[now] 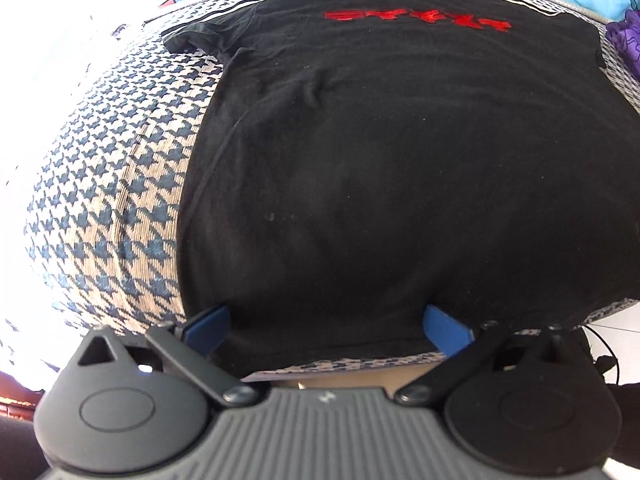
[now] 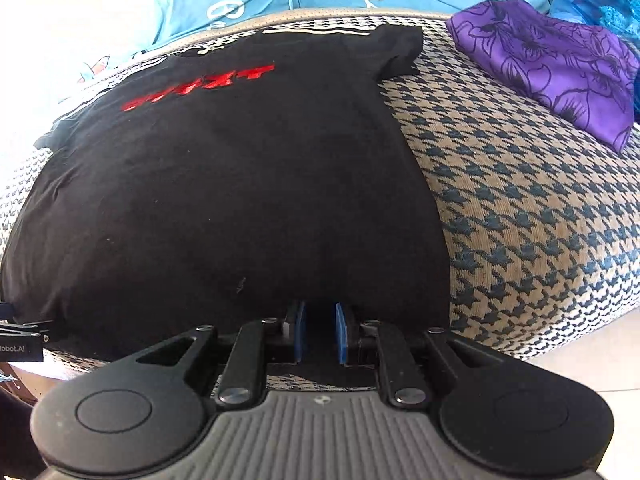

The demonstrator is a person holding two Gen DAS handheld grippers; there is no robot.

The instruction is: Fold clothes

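Seemingly right gripper [image 2: 319, 330] pinches T-shirt [image 2: 224, 200] hem

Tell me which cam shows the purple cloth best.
Right wrist. The purple cloth lies in full view at upper right on the checked cushion, its flower print clear, apart from the black shirt. The left wrist view catches only a sliver of it at the right edge.

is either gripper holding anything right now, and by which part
The right gripper looks nearly shut on the near hem of the black t-shirt. The left gripper is open over that hem, holding nothing.
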